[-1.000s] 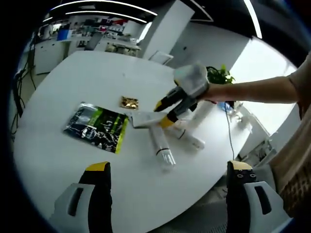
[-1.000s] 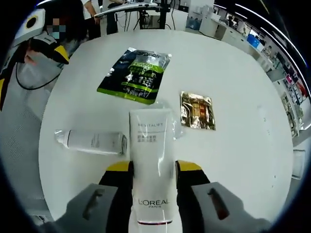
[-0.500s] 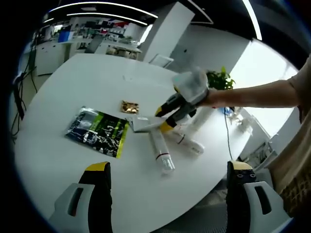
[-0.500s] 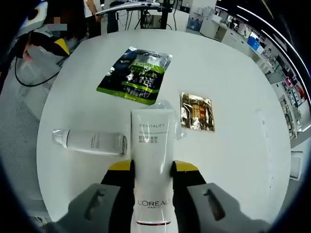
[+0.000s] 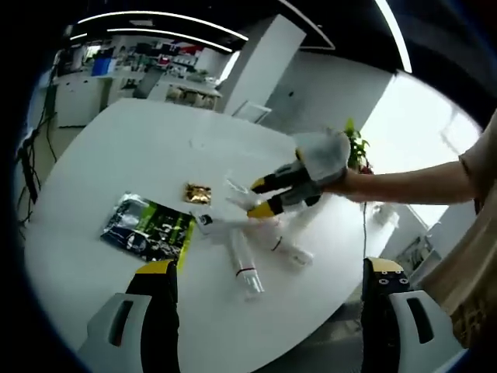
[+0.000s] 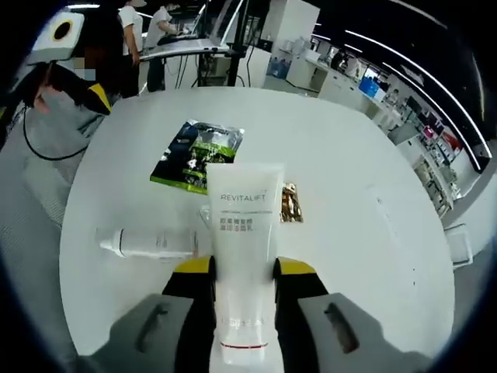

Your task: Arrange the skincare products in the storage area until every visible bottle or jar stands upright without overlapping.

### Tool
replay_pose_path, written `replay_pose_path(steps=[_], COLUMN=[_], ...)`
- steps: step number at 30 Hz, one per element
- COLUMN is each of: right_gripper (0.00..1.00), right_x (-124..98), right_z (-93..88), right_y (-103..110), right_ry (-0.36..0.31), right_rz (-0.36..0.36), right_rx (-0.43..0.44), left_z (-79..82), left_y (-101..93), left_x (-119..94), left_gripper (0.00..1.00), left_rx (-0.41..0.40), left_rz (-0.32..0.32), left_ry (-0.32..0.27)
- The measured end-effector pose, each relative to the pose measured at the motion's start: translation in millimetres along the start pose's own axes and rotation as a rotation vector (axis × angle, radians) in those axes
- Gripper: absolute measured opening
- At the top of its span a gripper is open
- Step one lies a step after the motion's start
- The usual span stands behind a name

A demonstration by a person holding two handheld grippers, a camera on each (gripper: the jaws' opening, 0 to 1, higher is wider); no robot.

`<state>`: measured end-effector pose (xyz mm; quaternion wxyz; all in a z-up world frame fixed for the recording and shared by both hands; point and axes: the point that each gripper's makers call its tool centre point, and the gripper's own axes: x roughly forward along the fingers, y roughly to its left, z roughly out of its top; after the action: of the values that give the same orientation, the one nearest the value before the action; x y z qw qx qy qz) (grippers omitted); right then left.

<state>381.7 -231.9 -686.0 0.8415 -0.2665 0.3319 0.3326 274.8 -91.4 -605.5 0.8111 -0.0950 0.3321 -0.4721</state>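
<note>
Lifted clear of the worktop (image 6: 365,155) since a second ago, the white tube (image 6: 239,233) sits clamped in the right gripper (image 6: 239,272) fingers, next needing standing on its cap, while the left gripper (image 5: 268,272) fingers wait apart

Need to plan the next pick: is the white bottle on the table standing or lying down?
Lying down: the white bottle rests on its side on the table.

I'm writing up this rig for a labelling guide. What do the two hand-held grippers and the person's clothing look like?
Each hand-held gripper has two black jaws with yellow tips, set on light grey housings with dark slots. The left hand-held gripper shows this in its own view, the right hand-held gripper likewise. In the left gripper view the right one has a pale grey body. The person wears a tan short sleeve.
</note>
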Motion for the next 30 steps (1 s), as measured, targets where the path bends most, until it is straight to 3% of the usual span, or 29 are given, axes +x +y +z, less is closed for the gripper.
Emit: replay_pose_path(steps=[9,21,27,30], right_gripper=[0.27,0.27,0.27,0.27], right_x=[-50.4,-119.7,-144.9,-152.3], right_z=[9.3,35.3,45.7,50.3], right_y=[-0.4,19.7,35.5,45.2], right_ry=[-0.137,-0.316,-0.374,-0.39], right_rz=[-0.129,-0.259,-0.289,-0.295], right_rx=[0.119,0.243,0.283,0.279], left_z=[25.7,62.8,68.8,78.6], left_y=[-20.5,-62.9,-84.5,-94.7], left_x=[0.6,12.4,25.8,33.2], left_gripper=[0.94,0.85,0.75,0.62], left_rx=[0.038,0.056,0.063,0.048], left_rz=[-0.004,-0.044,-0.08,-0.095], left_ry=[-0.057,-0.161,-0.162,-0.205])
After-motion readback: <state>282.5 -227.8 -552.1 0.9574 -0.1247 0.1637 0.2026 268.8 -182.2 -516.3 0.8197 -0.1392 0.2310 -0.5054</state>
